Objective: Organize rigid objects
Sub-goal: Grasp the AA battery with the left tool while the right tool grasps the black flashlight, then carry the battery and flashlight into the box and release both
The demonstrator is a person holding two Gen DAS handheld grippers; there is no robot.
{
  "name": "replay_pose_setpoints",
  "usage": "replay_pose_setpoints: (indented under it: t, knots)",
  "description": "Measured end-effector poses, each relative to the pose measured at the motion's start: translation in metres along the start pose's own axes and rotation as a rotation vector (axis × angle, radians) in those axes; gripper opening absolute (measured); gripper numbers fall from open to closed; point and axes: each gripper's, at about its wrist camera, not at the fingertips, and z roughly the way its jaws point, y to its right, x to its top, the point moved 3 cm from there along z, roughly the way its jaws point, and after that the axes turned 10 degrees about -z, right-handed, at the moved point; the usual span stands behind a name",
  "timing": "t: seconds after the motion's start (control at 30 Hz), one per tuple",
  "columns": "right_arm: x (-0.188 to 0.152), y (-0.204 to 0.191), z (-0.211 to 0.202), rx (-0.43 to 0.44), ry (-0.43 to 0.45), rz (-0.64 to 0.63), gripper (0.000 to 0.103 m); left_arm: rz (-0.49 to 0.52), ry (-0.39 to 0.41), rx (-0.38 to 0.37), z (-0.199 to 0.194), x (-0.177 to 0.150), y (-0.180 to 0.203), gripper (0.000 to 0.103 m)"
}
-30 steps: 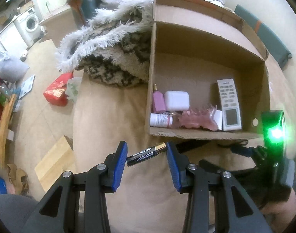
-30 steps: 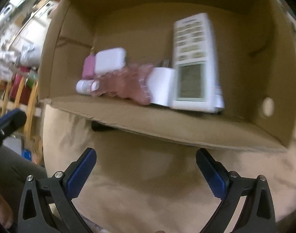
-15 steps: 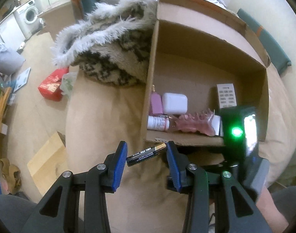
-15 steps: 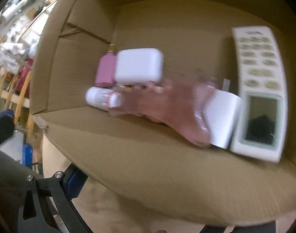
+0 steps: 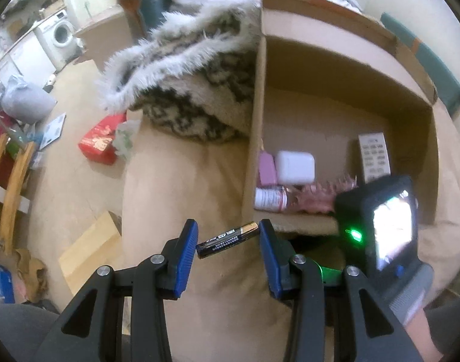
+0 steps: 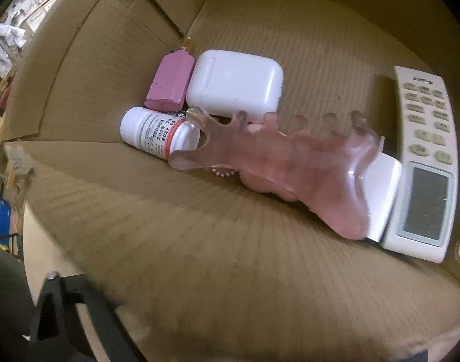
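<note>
My left gripper [image 5: 227, 238] is shut on a black and gold battery [image 5: 227, 239], held crosswise between the blue pads, just left of the cardboard box [image 5: 257, 138]. Inside the box lie a pink bottle [image 6: 169, 86], a white case [image 6: 236, 90], a white pill bottle [image 6: 156, 132], a translucent pink hair claw [image 6: 290, 163], a white block [image 6: 383, 193] and a white remote [image 6: 423, 163]. The right gripper's body [image 5: 383, 226] hangs over the box's near wall. Its fingertips are hidden below that wall [image 6: 230, 241] in the right wrist view.
The box lies on a beige cushioned surface [image 5: 175, 181]. A furry patterned blanket [image 5: 193, 90] lies left of the box. The floor at left holds a red packet [image 5: 100, 141], a cardboard piece [image 5: 88, 250] and a wooden chair [image 5: 10, 181].
The right gripper moved forward and left over the box's near wall; its blue pads dropped out of its own view. The left gripper drifted slightly, still holding the battery.
</note>
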Motion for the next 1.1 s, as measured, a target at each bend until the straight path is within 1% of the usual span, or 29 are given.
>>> replay_pose_setpoints:
  t: [0.03,0.13,0.2,0.3,0.4,0.53,0.57,0.6,0.7,0.83,0.9,1.03,1.1]
  knots:
    - [-0.012,0.002,-0.006,0.013,0.0,0.009,0.093,-0.007,0.01,0.004,-0.001,0.002,-0.001,0.038]
    - [-0.022,0.005,-0.013,0.024,-0.024,0.004,0.093,-0.015,0.019,0.0,-0.005,0.002,-0.003,0.038]
    - [-0.031,0.006,-0.018,0.024,-0.024,0.003,0.093,-0.011,0.028,0.005,-0.007,0.001,-0.005,0.038]
    - [-0.043,0.008,-0.025,0.048,-0.028,0.029,0.093,-0.012,0.039,0.014,-0.01,0.0,-0.01,0.038]
    - [-0.051,0.007,-0.037,0.061,-0.011,0.041,0.093,-0.031,0.033,0.012,-0.011,0.0,-0.014,0.038]
    - [-0.06,0.015,-0.055,0.039,0.014,0.056,0.093,-0.059,0.027,-0.014,-0.012,0.004,-0.016,0.038]
    - [-0.071,0.018,-0.062,0.038,0.02,0.066,0.093,-0.06,0.03,-0.014,-0.013,0.004,-0.015,0.038]
    - [-0.074,0.022,-0.067,0.042,0.028,0.079,0.093,-0.057,0.036,-0.013,-0.014,0.004,-0.014,0.038]
    - [-0.079,0.043,-0.085,0.067,0.065,0.115,0.093,-0.051,0.046,-0.009,-0.016,0.003,-0.012,0.038]
    - [-0.076,0.052,-0.12,0.098,0.138,0.127,0.093,-0.035,0.055,-0.01,-0.02,-0.001,-0.01,0.038]
    - [-0.072,0.039,-0.136,0.113,0.18,0.116,0.093,-0.031,0.064,-0.008,-0.022,-0.002,-0.01,0.038]
    - [-0.055,0.033,-0.174,0.143,0.263,0.105,0.093,-0.034,0.089,-0.008,-0.027,-0.003,-0.011,0.038]
    - [-0.053,0.034,-0.193,0.166,0.305,0.114,0.093,-0.036,0.088,-0.012,-0.03,-0.002,-0.011,0.038]
